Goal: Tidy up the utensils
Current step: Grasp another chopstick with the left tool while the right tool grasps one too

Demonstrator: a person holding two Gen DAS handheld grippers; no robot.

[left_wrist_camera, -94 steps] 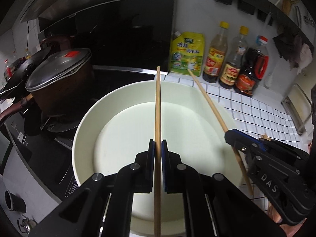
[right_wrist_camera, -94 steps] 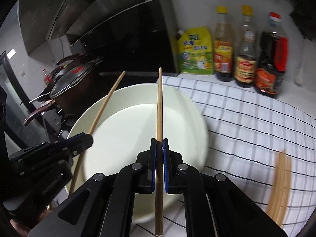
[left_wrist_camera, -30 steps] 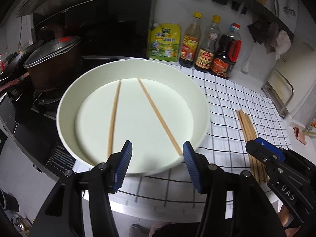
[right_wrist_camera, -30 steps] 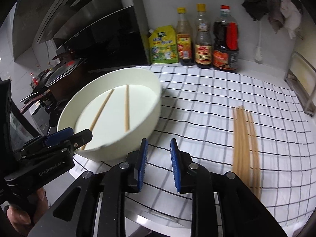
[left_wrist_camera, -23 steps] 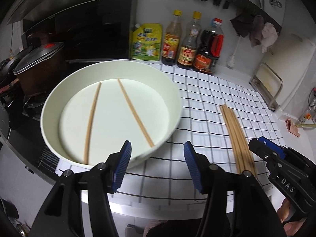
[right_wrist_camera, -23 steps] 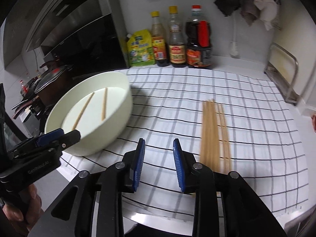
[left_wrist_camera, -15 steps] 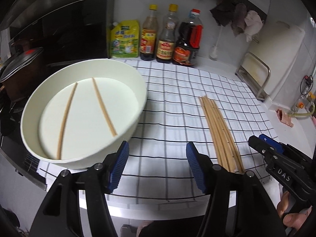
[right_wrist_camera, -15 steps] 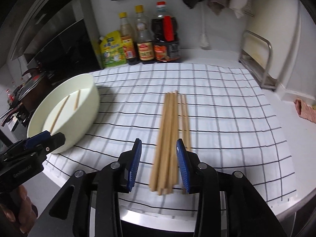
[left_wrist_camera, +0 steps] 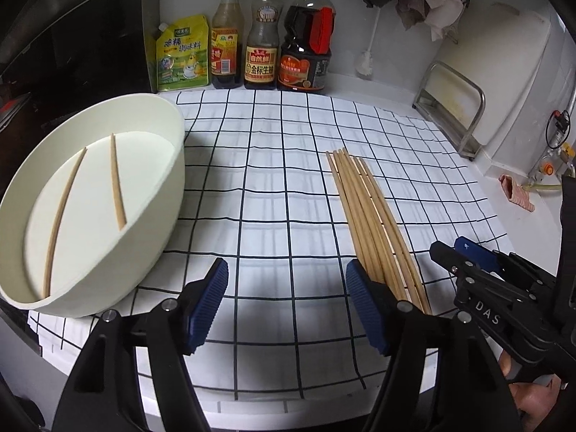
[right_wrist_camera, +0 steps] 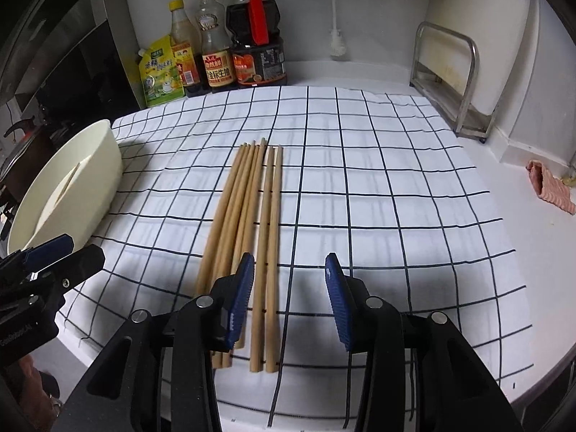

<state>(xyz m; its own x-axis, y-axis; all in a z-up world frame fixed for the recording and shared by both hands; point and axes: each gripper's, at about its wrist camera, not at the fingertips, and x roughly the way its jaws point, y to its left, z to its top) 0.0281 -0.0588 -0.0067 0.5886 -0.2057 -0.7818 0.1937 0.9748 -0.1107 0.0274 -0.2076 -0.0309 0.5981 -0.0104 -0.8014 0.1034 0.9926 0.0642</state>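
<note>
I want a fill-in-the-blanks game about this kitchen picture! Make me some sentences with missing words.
1. The white bowl has ____ chopsticks lying inside it.
2. The pile of chopsticks lies on a ____ cloth.
3. The left gripper and the right gripper are both ____.
4. The big dark sauce bottle has a ____ handle.

Missing words: two; checked; open; red
</note>
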